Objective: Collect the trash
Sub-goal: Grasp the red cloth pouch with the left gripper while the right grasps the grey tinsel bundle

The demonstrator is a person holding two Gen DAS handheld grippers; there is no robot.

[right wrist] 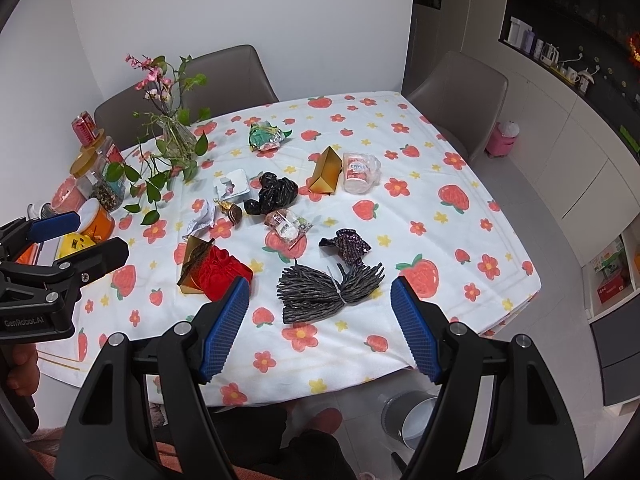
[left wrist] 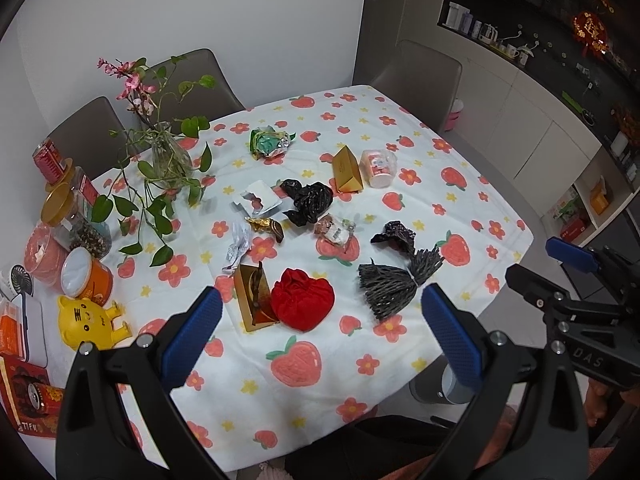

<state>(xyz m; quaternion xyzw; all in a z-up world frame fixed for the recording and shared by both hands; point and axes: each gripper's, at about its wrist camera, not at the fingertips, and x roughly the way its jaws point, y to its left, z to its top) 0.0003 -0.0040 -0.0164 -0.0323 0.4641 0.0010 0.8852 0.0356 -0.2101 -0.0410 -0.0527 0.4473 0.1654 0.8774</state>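
Trash lies over the strawberry tablecloth [left wrist: 460, 216]: a grey tied string bundle [left wrist: 390, 284] [right wrist: 326, 290], a red cloth pouch [left wrist: 303, 300] on a gold box [left wrist: 252, 296], a black plastic bag [left wrist: 308, 200] [right wrist: 274, 196], a green wrapper [left wrist: 269, 142], a gold box [left wrist: 346, 170], a plastic cup [left wrist: 378, 168], crumpled paper [left wrist: 238, 246] and small wrappers [left wrist: 336, 232]. A grey bin [right wrist: 408, 416] stands on the floor below the table edge. My left gripper [left wrist: 320, 332] is open above the near edge. My right gripper [right wrist: 320, 324] is open, just before the string bundle.
A glass vase with flowers and vines [left wrist: 166, 152] stands at the back left. Jars, cans [left wrist: 64, 224] and a yellow toy [left wrist: 90, 322] crowd the left edge. Three grey chairs [left wrist: 424, 76] surround the table. White cabinets [left wrist: 532, 120] run along the right.
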